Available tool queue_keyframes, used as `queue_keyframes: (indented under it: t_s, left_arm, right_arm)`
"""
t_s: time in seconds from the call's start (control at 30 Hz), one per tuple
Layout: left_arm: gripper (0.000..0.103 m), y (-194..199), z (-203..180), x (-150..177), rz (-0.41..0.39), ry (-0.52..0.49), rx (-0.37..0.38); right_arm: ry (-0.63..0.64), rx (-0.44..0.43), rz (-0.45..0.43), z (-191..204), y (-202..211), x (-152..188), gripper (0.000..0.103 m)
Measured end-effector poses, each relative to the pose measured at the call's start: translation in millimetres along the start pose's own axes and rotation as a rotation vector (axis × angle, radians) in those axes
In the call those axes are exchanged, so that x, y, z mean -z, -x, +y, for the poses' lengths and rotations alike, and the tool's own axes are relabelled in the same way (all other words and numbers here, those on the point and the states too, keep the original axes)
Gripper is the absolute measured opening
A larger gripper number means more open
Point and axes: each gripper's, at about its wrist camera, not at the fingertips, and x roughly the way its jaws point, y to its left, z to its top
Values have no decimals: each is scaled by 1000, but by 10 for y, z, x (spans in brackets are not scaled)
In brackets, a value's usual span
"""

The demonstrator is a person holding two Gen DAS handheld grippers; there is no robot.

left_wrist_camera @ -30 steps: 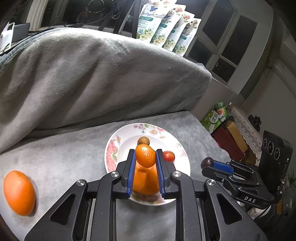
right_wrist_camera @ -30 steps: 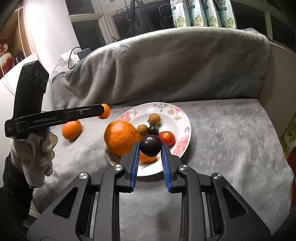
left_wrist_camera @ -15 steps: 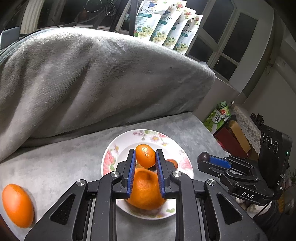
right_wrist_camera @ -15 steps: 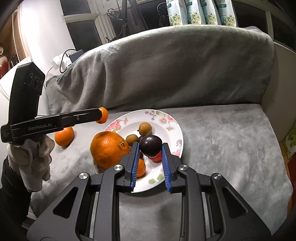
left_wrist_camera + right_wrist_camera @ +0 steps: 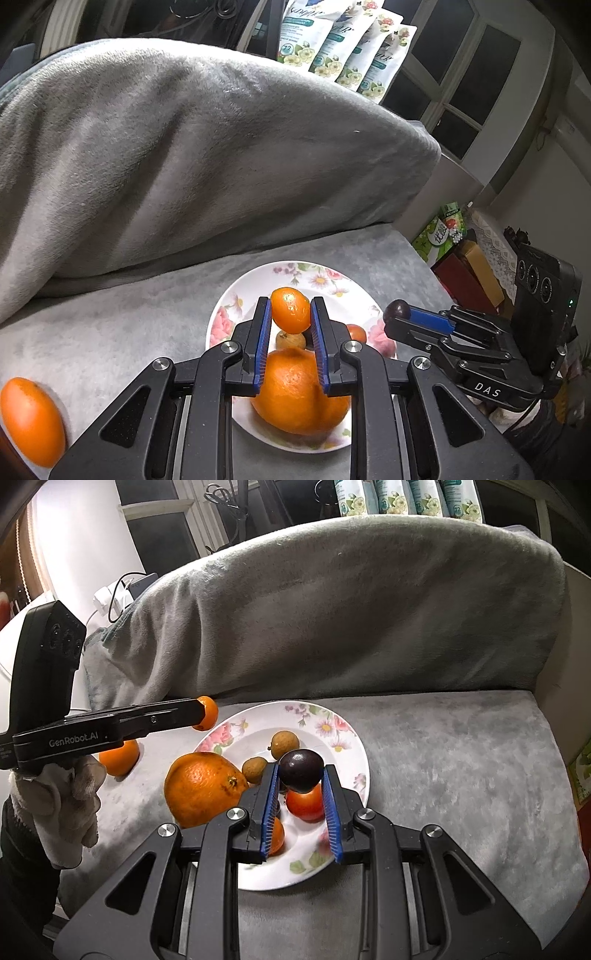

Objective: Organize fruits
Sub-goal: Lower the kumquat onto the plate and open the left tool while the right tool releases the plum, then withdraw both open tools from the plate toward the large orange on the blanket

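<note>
A: Both claws have slid in over the plate since the earlier frames, which now sits lower and nearer in each view; the loose orange has drifted toward the left view's bottom left corner

B: What are the claws holding?

A: The left claw (image 5: 290, 320) is clamped on a small oval orange fruit (image 5: 290, 310), glossy, pinched between the blue ribbed pads. The right claw (image 5: 300, 778) grips a dark purple fruit (image 5: 301, 770), round and smooth. Both hang above the floral plate (image 5: 351, 753)

B: What does the right view give that the left does not?

A: It shows the plate's contents openly: a big dimpled orange (image 5: 203, 788) at the left edge, two tan longan-like fruits (image 5: 284, 744), a red tomato-like fruit (image 5: 306, 804) under the claw, and a small orange piece (image 5: 276, 835) near the left pad. It also shows the gloved hand (image 5: 55, 805) carrying the left claw, in a white knitted glove

B: And the left view?

A: There the big orange fills the gap behind the pads and hides most of the plate. Only this view shows the loose orange (image 5: 31, 421) fully, lying on the grey cover far left of the plate, and boxes on the floor at right (image 5: 465, 273)

B: The surface?

A: A plush grey blanket (image 5: 184, 155) over a sofa seat and backrest, soft and creased. The plate is glossy white with pink flowers on the rim
</note>
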Motion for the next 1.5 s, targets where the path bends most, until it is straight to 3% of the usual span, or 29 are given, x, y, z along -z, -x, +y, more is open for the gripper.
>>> queue_keyframes:
  t_s: [0.9,0.97,1.03,1.27,1.33,1.37,1.47,1.5]
  left_arm:
    - [20,-63,-70,-18,5,-18,-1]
    - [21,-61,-72,-17,5,-19,-4]
    - [21,-51,-70,-18,3,-19,-2]
    - [31,-43,-97,-29,-4,-26,-1]
    - [51,-27,-110,-29,-10,-29,-8]
    - [53,-11,-118,-26,-18,-30,-11]
    - [55,31,-131,-29,-26,-31,-15]
    - [60,44,-129,-32,-29,-29,-16]
  right_arm:
    - [39,-8,23,90,-113,-34,26]
    - [39,-7,23,96,-112,-39,33]
    - [41,-5,14,102,-93,-43,56]
    - [68,-4,9,165,-47,-36,57]
    - [75,-1,12,185,-47,-27,57]
    - [78,2,14,198,-50,-26,57]
    - [86,17,19,225,-53,-9,74]
    - [86,23,15,230,-43,-4,80]
